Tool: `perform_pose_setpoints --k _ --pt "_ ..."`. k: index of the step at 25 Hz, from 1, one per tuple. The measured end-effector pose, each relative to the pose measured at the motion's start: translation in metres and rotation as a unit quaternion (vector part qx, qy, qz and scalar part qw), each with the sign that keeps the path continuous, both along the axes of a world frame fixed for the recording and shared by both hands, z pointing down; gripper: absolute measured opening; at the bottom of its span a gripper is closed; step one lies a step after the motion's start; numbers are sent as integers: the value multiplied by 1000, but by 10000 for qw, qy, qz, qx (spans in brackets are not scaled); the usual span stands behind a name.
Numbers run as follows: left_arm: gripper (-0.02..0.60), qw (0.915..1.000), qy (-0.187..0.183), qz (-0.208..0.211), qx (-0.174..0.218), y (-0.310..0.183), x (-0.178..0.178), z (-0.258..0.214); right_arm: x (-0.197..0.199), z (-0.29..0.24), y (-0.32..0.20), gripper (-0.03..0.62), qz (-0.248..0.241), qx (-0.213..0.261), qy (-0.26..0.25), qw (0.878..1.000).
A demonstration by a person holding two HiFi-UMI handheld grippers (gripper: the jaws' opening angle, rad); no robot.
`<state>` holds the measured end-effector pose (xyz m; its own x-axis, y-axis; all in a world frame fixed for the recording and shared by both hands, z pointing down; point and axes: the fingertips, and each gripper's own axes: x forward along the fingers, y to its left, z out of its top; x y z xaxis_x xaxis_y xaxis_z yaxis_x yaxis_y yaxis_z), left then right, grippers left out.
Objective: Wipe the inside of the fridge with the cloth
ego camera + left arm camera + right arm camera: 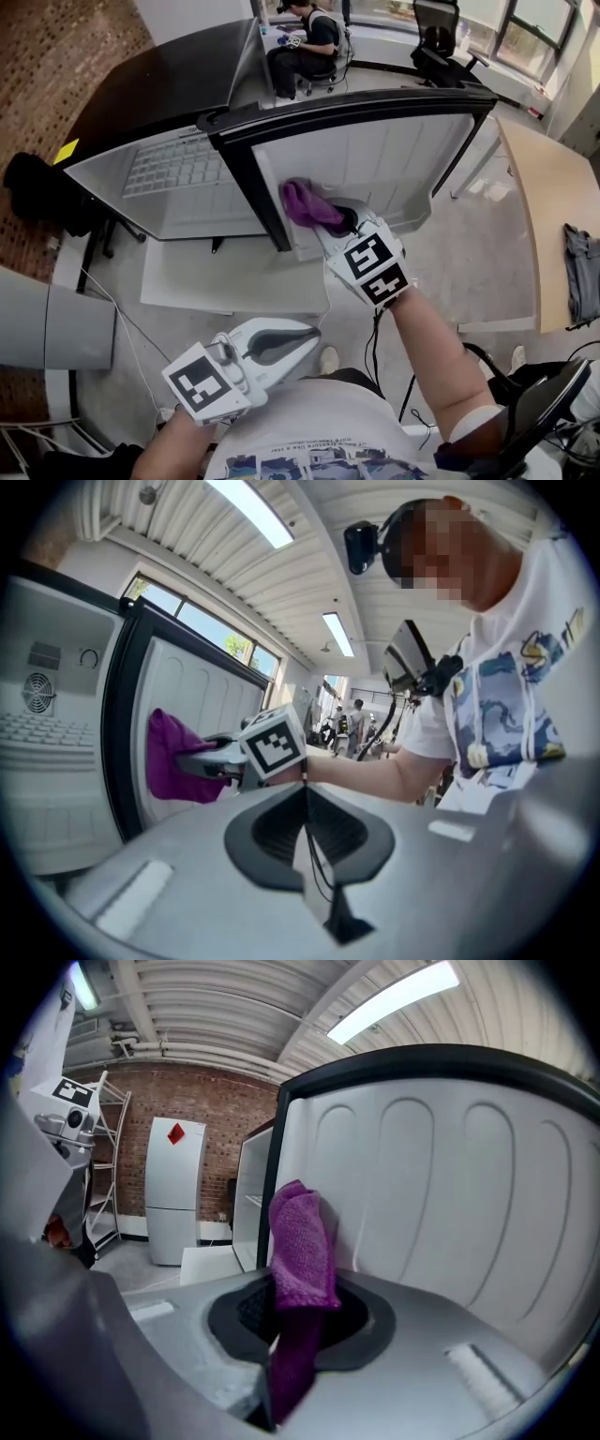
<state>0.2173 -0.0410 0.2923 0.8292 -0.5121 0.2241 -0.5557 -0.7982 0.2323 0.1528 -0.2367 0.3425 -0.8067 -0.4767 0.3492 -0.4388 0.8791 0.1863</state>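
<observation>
One cloth (305,204), white fridge door (394,159), brick wall (211,1096)

Your right gripper (345,221) holds the purple cloth (305,204) against the white inner face of the open fridge door (394,159). Your left gripper (302,341) hangs near your body at lower left, well apart from the fridge (178,183).

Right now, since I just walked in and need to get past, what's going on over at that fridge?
A person stands at an open fridge with a gripper in each hand. The right gripper is shut on a purple cloth and holds it up against the white ribbed inner panel of the door, close to its dark edge. The left gripper hangs low by the person's body, jaws together, with nothing in it.
</observation>
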Motion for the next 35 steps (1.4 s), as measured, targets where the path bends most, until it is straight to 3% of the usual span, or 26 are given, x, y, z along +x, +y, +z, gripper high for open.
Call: perform_pose_setpoints --k 6,17,35 --pt "8 9997 -209 -69 129 -1 -14 11 12 12 -17 55 234 -22 87 9997" --pt "8 9994 -189 266 118 -8 10 10 60 8 -45 55 848 29 19 9964" --pt "7 9987 -85 504 -43 -21 38 5 172 14 -99 55 2227 50 33 9749"
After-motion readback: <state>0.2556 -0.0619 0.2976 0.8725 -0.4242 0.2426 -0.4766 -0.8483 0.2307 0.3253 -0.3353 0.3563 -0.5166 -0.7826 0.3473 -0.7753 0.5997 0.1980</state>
